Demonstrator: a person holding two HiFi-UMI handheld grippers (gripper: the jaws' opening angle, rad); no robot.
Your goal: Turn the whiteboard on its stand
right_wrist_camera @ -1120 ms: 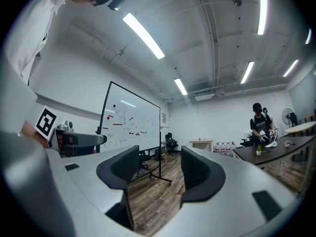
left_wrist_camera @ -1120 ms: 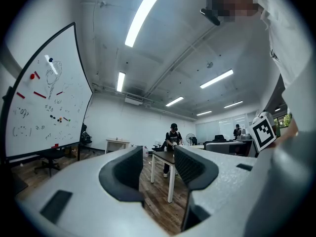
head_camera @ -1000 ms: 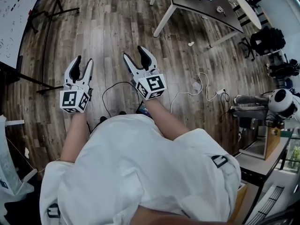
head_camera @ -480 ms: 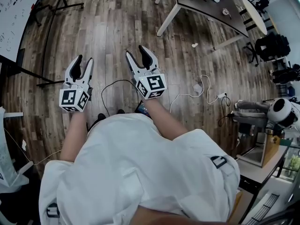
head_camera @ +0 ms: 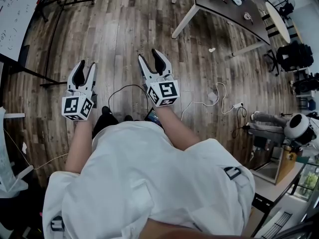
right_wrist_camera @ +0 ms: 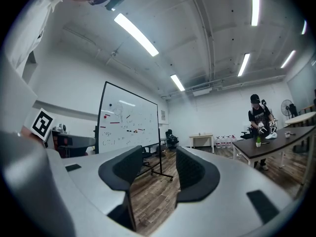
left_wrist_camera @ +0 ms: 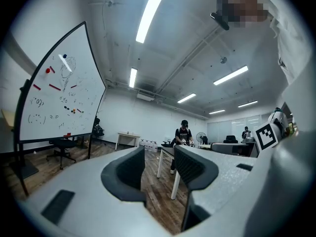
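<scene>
Head view, whiteboard (head_camera: 14, 9): in the corner at 11 o'clock, only a part of it is seen, with small marks on it; well apart from both tongs.
Head view, stand (head_camera: 75, 1): black legs on the wooden floor (head_camera: 119, 29), at 3 o'clock of the board.
Head view, left tongs (head_camera: 86, 66): held out over the floor, pointing to 12 o'clock, jaws wide, nothing in them.
Head view, right tongs (head_camera: 151, 59): at 3 o'clock of the left tongs, pointing to 12 o'clock, jaws wide and empty.
Head view, cable (head_camera: 124, 87): a black loop on the floor, between the two tongs.
Head view, table (head_camera: 227, 9): dark top, white legs, at 1 o'clock, far from the tongs.
Left gripper view, left tongs (left_wrist_camera: 158, 162): jaws stand wide apart; in the gap only the floor and a white table leg far behind.
Left gripper view, whiteboard (left_wrist_camera: 61, 95): at 10 o'clock, upright on its stand, with red lines and small drawings; away from the jaws.
Left gripper view, person (left_wrist_camera: 183, 132): stands far behind at a table, at 12 o'clock of the jaws.
Right gripper view, right tongs (right_wrist_camera: 157, 169): jaws wide, they have just been closing a little; nothing is between them.
Right gripper view, whiteboard (right_wrist_camera: 129, 122): at 10 o'clock above the jaws, upright; the foot of its stand (right_wrist_camera: 160, 152) shows through the gap, far off.
Right gripper view, person (right_wrist_camera: 257, 120): at 3 o'clock, behind the dark table (right_wrist_camera: 276, 144).
</scene>
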